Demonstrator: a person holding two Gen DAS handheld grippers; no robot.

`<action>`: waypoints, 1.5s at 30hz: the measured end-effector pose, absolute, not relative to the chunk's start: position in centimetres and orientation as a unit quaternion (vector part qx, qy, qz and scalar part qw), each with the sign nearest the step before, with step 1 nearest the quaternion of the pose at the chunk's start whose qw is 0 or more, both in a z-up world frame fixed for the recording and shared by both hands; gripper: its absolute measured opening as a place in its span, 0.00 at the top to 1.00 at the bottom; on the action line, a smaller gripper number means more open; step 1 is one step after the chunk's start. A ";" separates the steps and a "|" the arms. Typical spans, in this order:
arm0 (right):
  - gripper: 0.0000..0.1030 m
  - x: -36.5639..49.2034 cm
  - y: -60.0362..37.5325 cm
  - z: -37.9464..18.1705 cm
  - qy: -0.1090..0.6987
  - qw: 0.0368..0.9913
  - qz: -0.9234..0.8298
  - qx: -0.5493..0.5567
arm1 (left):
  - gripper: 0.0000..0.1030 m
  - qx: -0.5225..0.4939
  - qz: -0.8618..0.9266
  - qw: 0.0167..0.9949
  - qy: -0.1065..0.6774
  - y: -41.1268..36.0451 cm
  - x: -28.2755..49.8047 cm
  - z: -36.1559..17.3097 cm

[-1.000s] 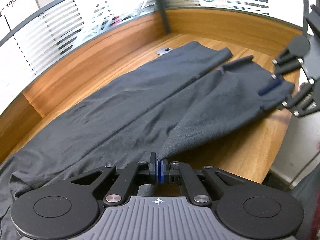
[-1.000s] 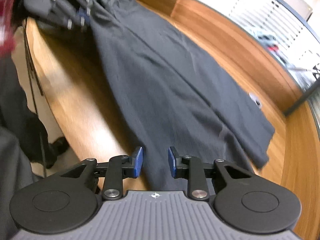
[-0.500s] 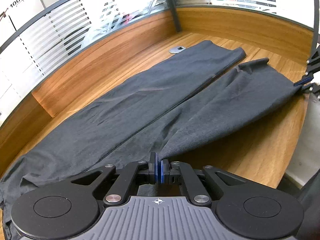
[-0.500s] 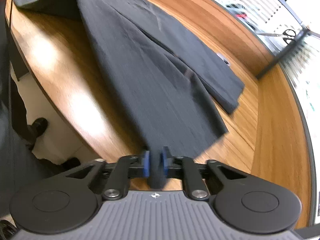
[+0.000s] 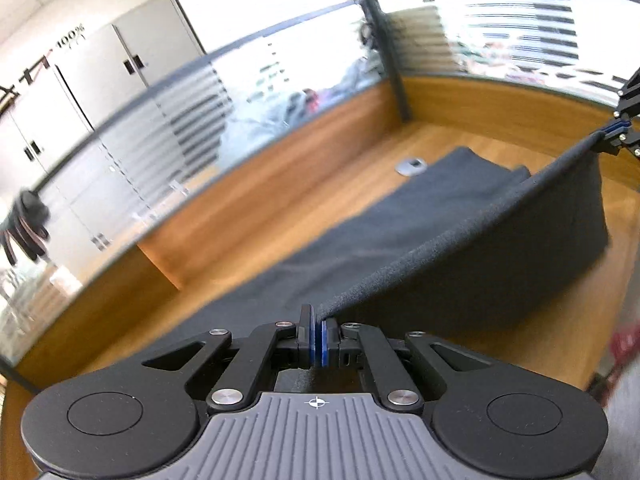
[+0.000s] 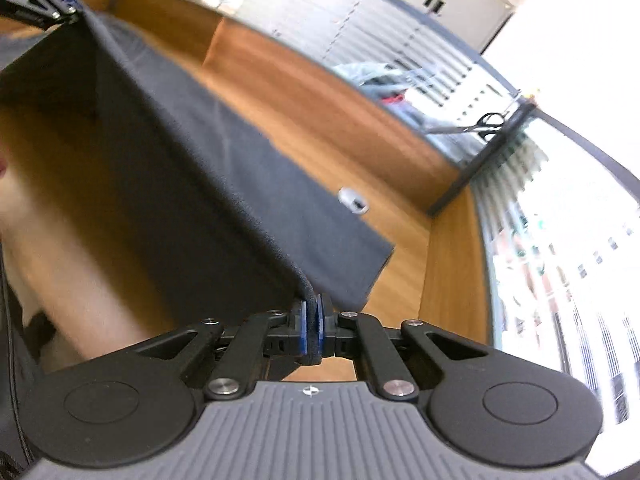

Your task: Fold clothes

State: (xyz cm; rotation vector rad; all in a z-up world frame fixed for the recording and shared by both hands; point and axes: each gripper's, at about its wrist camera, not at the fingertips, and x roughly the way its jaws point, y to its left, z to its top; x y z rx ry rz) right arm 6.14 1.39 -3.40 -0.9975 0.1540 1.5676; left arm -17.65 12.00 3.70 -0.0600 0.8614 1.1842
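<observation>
Left claw (image 5: 318,340) pinching one end of the dark trousers (image 5: 460,240); right claw (image 6: 311,334) pinching the other end. Between them the raised edge runs taut; beyond, the remaining cloth lies on the wooden counter (image 5: 500,144).

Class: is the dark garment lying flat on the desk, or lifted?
Partly lifted: the garment has one edge stretched taut between the left gripper and right gripper.

Dark grey trousers (image 5: 460,240), warm brown wooden desk (image 5: 500,332), blue-padded black jaws
</observation>
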 end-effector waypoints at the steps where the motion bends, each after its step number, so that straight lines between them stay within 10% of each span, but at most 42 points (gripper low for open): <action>1: 0.96 6.2 2.0 -3.0 0.067 0.600 0.673 -0.427 | 0.95 -0.027 0.546 0.740 0.392 13.0 -17.8 4.2; 32: 0.96 12.8 30.2 -15.4 0.113 0.552 0.615 -0.552 | 0.91 -0.158 0.463 0.694 0.529 40.1 -14.7 -8.2; 37: 0.68 14.0 29.8 -16.6 0.128 0.592 0.605 -0.518 | 0.81 -0.163 0.421 0.732 0.510 40.3 -14.3 -8.3; 45: 0.66 17.0 24.9 -12.5 0.267 0.692 0.566 -0.360 | 0.64 -0.156 0.324 0.825 0.437 40.6 -10.8 -2.7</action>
